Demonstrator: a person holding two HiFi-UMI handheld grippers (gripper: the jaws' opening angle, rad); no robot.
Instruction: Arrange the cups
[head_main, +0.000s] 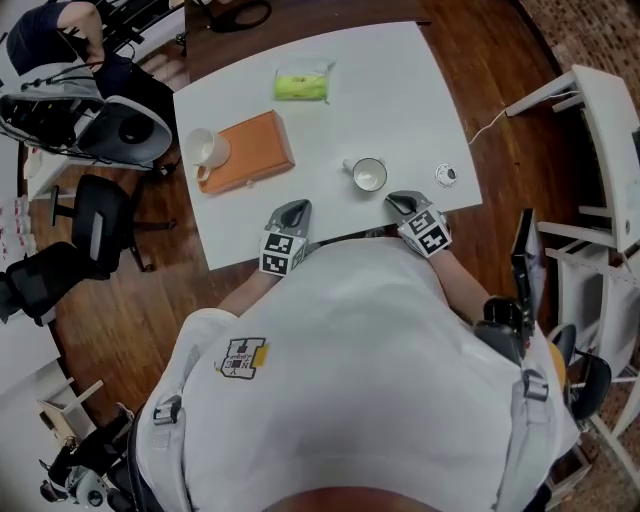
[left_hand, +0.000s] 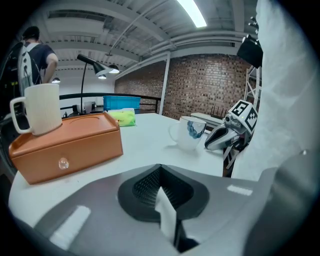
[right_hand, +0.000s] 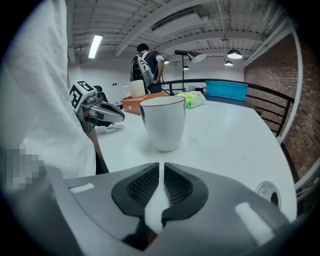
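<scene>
A white cup (head_main: 369, 175) stands upright on the white table (head_main: 400, 90) near its front edge; it shows close ahead in the right gripper view (right_hand: 162, 122). A second white mug (head_main: 209, 150) stands on the left end of an orange box (head_main: 255, 150), and shows at the left of the left gripper view (left_hand: 40, 107). My left gripper (head_main: 297, 207) rests at the table's front edge, shut and empty (left_hand: 159, 172). My right gripper (head_main: 398, 199) sits just in front and to the right of the cup, jaws all but together with nothing between them (right_hand: 161, 172).
A green packet (head_main: 301, 85) lies at the far side of the table. A small round metal thing (head_main: 446, 175) lies near the right edge. Office chairs (head_main: 95, 225) stand to the left, white shelving (head_main: 610, 140) to the right. A person (right_hand: 147, 62) stands in the background.
</scene>
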